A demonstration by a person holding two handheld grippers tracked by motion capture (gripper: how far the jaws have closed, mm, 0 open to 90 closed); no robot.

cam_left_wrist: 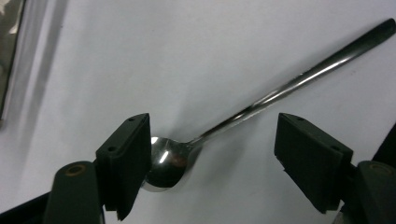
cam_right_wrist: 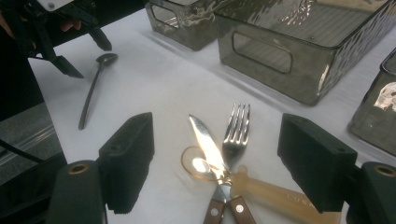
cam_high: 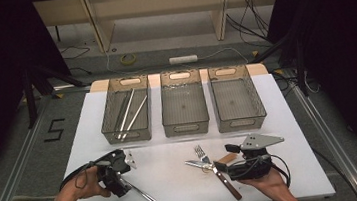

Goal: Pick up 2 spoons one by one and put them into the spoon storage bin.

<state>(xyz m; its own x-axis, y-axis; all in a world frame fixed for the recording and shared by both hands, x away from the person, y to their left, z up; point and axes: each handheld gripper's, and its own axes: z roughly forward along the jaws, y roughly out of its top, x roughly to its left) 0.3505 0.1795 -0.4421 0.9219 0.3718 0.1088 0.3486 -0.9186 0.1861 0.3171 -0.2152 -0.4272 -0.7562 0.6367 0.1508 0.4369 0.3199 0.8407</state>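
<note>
Left gripper (cam_left_wrist: 212, 163), jaws wide and gripping nothing, straddles a steel spoon (cam_left_wrist: 261, 102) lying flat on the white table (cam_left_wrist: 187, 46). The spoon is probably light, stiff and slippery; its narrow handle offers the surest hold. Right gripper (cam_right_wrist: 215, 163) stands open over a knife (cam_right_wrist: 208, 149) and fork (cam_right_wrist: 236, 133).

Grey floor (cam_high: 15, 148), wooden shelving (cam_high: 156, 7) behind

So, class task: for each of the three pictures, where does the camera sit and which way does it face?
High view: above the person's side, facing forward and down on the white table; both hands show.
Left gripper view: rides the left gripper, facing a shiny metal spoon between black fingers.
Right gripper view: rides the right gripper, facing crossed wooden-handled knife and fork.
All share the spoon.
</note>
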